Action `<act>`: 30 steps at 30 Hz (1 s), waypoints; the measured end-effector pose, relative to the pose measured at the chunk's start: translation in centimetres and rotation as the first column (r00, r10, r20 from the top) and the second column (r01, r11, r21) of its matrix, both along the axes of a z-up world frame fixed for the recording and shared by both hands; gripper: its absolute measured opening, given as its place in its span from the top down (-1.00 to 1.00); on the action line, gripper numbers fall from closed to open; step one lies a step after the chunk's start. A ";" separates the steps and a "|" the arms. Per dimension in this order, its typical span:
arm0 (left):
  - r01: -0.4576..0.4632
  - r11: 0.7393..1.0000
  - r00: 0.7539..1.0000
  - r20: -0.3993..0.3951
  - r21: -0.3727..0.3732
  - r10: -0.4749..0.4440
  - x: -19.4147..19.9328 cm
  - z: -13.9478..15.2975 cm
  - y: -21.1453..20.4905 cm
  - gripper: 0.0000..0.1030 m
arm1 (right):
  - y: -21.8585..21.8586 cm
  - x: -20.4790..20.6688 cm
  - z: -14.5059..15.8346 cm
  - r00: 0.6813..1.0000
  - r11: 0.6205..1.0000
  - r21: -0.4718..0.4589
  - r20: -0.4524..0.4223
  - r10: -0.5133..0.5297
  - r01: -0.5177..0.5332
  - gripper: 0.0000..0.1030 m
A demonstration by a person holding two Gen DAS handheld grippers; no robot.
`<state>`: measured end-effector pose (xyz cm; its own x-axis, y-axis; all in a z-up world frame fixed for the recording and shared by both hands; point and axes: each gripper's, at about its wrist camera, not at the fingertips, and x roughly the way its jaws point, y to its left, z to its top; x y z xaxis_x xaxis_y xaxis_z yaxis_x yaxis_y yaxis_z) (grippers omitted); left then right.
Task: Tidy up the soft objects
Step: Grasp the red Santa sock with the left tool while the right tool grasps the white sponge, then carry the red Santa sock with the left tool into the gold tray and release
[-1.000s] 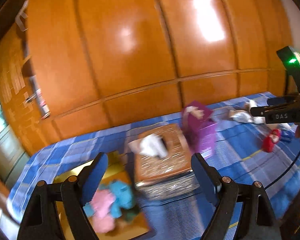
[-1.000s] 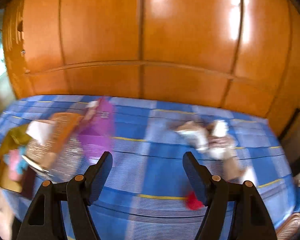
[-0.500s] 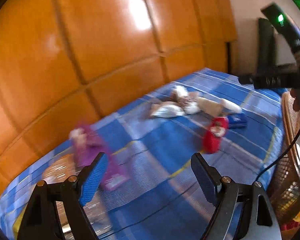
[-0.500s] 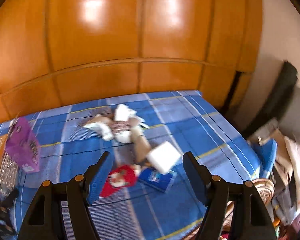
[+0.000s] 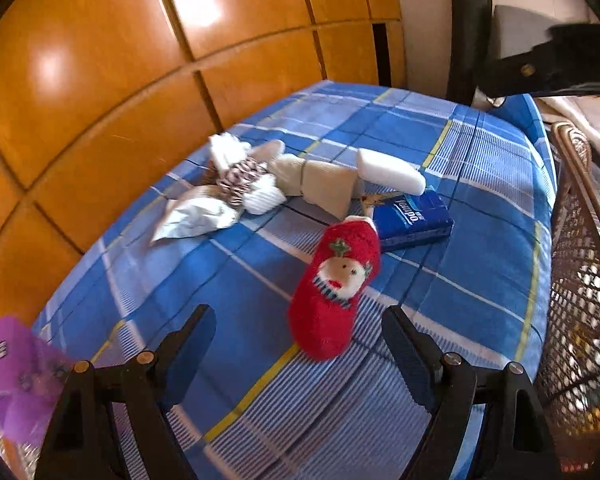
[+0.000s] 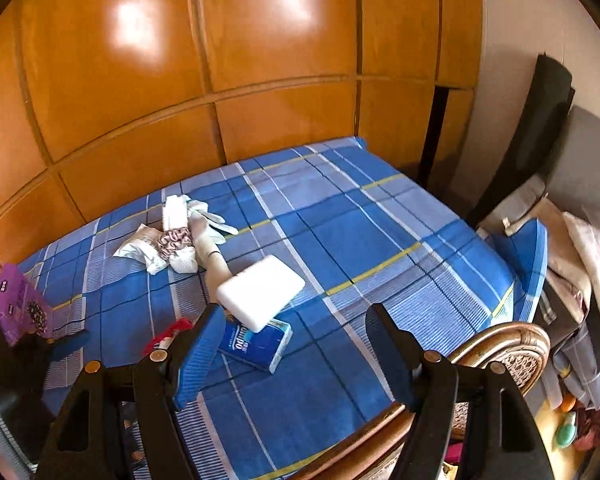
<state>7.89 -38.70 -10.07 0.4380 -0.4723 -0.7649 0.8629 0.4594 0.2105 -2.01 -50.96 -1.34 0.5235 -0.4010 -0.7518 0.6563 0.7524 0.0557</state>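
Note:
A red Santa sock [image 5: 336, 292] lies on the blue checked bedsheet [image 5: 460, 272], just ahead of my open, empty left gripper [image 5: 300, 360]. Behind it lie a blue tissue pack [image 5: 410, 216], a white sponge [image 5: 390, 170], beige socks [image 5: 320, 184] and a patterned white sock pile [image 5: 244, 184]. In the right wrist view my right gripper [image 6: 292, 356] is open and empty over the tissue pack [image 6: 256, 344] and white sponge [image 6: 260, 290]; the red sock [image 6: 168, 334] peeks out left of its left finger. The sock pile [image 6: 180, 240] lies farther back.
A purple packet [image 5: 16, 384] sits at the left; it also shows in the right wrist view [image 6: 18, 308]. Wooden wardrobe panels [image 6: 220, 80] back the bed. A wicker chair [image 5: 580, 280] stands at the right edge, with clutter [image 6: 572, 280] beyond it.
Both grippers have swung right along the bed, away from the boxes and purple packet, towards the sock pile. The red sock is now close ahead of the left gripper.

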 end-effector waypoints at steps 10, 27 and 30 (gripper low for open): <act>-0.013 1.000 0.978 -0.206 0.011 0.015 2.8 -4.0 -3.2 0.40 | -4.5 2.9 -2.4 1.000 0.962 0.274 -0.009 0.003 0.000 -0.50; -0.123 0.992 0.974 -0.193 -0.023 0.117 0.7 -4.5 4.5 0.53 | -8.3 10.0 -11.7 0.976 0.829 0.517 -0.145 -0.162 0.215 -0.52; -0.126 0.992 0.974 -0.195 -0.026 0.118 0.6 -4.2 4.9 0.58 | -7.9 9.9 -12.0 0.977 0.837 0.505 -0.149 -0.154 0.210 -0.10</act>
